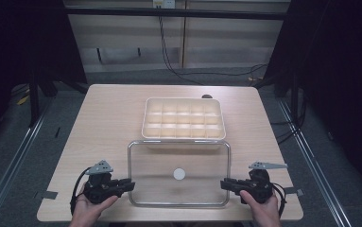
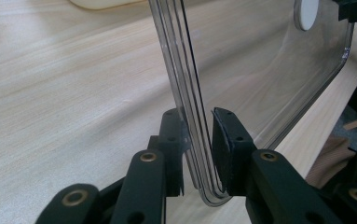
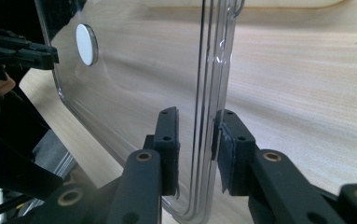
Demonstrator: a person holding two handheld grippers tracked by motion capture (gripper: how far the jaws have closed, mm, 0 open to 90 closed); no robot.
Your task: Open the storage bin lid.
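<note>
While two hands hold a gripper apiece at the near edge of the wooden surface (image 1: 107,109), one clear lid (image 1: 179,161) with a single white round disc (image 1: 179,173) at its middle hangs between them, flat and level over the front of the surface. At left, the left gripper (image 1: 130,185) is closed on the lid's left rim, its pads clamping the ridged edge near the rounded near corner, as the left gripper view shows (image 2: 198,154). At centre, just behind the lid, stands one cream tray (image 1: 183,137) divided into fifteen compartments, three rows of five, its front wall touching or nearly touching the lid's far edge; which, the views do not settle. At right, the right gripper (image 1: 223,184) is clamped on the lid's right rim in the same way (image 3: 195,154). Dark cables (image 1: 169,56) trail across the floor beyond the surface.
</note>
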